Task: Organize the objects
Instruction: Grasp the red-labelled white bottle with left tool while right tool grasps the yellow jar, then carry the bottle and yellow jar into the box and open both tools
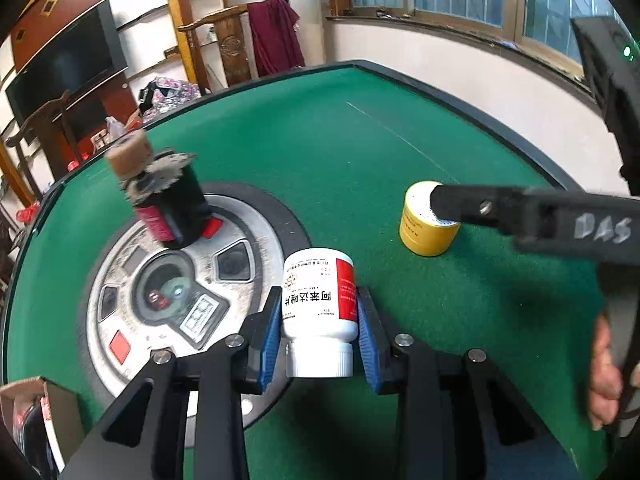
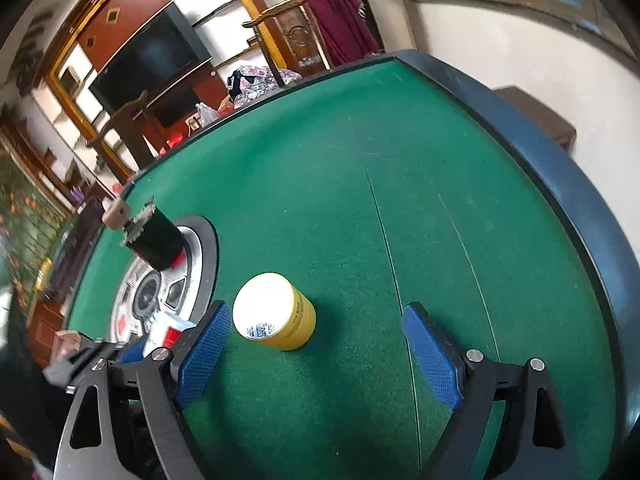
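Observation:
My left gripper (image 1: 318,320) is shut on a white pill bottle (image 1: 319,300) with a red-striped label, held upside down with its cap toward the camera, above the green table (image 1: 360,152). A yellow jar (image 1: 428,224) with a white lid stands on the felt to its right; it also shows in the right wrist view (image 2: 276,312). My right gripper (image 2: 316,348) is open with its blue pads on either side of the yellow jar, just above it. One of its fingers (image 1: 480,208) crosses the jar in the left wrist view.
A black jar (image 1: 172,204) topped with a tan spool stands on the round silver centre panel (image 1: 160,288) of the table; it also shows in the right wrist view (image 2: 154,236). The table's dark raised rim (image 2: 560,168) runs along the right. Chairs and shelves stand behind.

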`<state>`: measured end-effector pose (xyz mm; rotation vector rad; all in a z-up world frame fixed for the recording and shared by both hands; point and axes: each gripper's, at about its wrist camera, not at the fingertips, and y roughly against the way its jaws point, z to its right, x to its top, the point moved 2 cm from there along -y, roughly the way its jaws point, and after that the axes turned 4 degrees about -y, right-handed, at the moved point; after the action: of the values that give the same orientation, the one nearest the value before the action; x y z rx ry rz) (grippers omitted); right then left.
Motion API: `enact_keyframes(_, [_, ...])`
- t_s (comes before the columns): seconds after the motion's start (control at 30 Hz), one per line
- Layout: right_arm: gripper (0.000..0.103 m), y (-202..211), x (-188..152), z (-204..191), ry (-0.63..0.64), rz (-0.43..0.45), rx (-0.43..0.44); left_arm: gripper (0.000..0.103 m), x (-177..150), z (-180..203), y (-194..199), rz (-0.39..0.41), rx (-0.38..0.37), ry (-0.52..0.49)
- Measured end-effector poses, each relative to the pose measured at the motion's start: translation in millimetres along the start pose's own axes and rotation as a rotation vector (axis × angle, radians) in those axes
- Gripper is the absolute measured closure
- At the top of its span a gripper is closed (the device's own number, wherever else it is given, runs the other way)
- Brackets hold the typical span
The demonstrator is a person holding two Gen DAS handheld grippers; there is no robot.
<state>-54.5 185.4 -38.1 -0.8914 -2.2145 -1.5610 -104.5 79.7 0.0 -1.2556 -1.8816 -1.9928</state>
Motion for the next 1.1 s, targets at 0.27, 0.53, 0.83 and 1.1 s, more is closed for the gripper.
enact_keyframes(0.27, [0.012,-10.9,-5.2,-30.6,0.18,0.042,-0.086,0.07,-18.1,-12.6,33.6,-0.005,-0.014,0.096])
enact_keyframes(0.53, [0.06,-27.4,-7.3,-32.4,0.226,-0.003,-0.14,0.07,-44.6,-13.2,65.1,0.012,-0.003,0.137])
enact_keyframes(0.83, [0.06,-4.7,-12.5,-26.8,0.17,0.026,-0.075,0.07,-89.4,-31.8,121.9,0.066,-0.038,0.257])
enact_keyframes(1.1, [0.06,10.5,-35.4,-64.1,0.227,0.014,-0.017,0.069,-152.2,-83.4,198.0,0.133,0.038,0.391])
